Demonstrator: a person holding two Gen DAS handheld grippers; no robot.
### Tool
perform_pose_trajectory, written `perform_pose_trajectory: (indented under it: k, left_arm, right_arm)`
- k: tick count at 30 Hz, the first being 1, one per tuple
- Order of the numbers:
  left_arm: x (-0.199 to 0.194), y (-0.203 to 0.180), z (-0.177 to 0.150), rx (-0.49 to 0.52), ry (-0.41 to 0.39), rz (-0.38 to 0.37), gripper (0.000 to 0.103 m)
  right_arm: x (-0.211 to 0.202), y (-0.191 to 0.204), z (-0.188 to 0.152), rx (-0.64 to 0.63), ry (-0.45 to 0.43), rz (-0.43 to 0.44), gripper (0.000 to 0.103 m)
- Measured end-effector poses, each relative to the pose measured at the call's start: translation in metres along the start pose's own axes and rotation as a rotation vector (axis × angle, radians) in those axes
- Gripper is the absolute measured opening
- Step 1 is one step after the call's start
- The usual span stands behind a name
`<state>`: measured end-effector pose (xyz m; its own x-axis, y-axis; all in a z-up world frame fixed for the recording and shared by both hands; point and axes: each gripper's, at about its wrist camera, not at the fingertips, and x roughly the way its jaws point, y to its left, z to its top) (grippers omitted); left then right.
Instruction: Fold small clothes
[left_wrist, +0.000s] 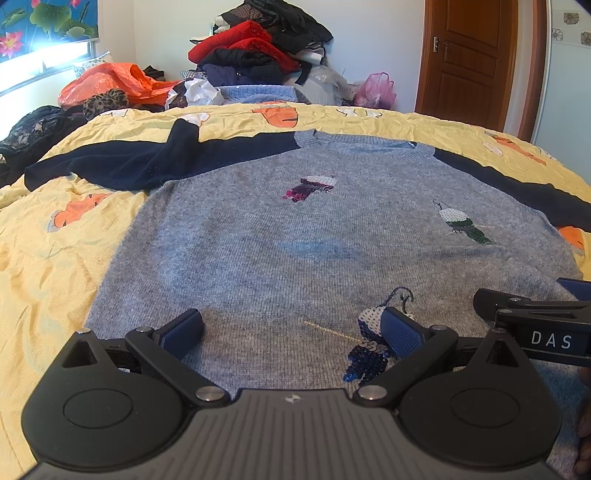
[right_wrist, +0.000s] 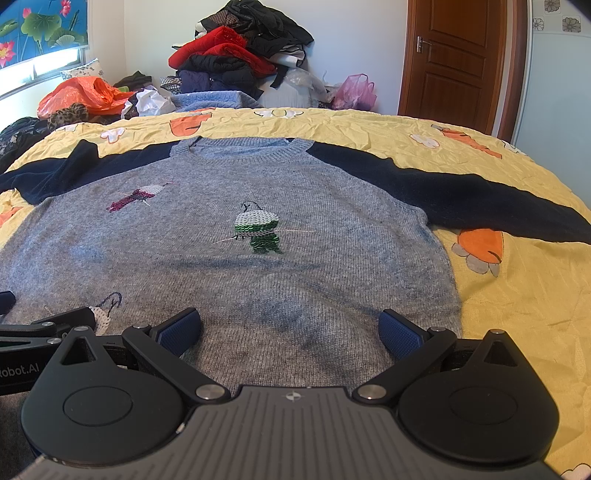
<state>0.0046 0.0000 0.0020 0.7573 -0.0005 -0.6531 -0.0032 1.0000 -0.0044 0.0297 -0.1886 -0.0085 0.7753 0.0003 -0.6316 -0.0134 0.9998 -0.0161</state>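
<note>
Hovering over the hem, we see our left gripper and right gripper side by side, fingers spread apart, holding nothing. Our grey sweater lies flat, front up, on the yellow bedspread, its navy sleeves stretched outward.

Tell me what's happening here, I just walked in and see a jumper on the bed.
A person holds two grippers over a grey sweater spread flat, front up, on the yellow bedspread, navy sleeves out sideways. The left gripper and right gripper are both open above its lower part, gripping nothing. No fold is made yet.
</note>
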Motion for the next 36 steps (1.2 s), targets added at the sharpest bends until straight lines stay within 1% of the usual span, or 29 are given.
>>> perform_pose_trajectory:
  k: [21,36]
  left_arm:
    - [-0.0002,0.0001,-0.0004,0.001,-0.003,0.001,0.103]
    - [-0.0029,-0.0003,-0.0016,0.001,-0.011,0.015,0.103]
  right_arm:
    - [0.0002,0.0003,0.0002,0.0,0.0,0.0,0.103]
    - [0.0006,-0.0008,0.0,-0.001,0.0,0.0,0.103]
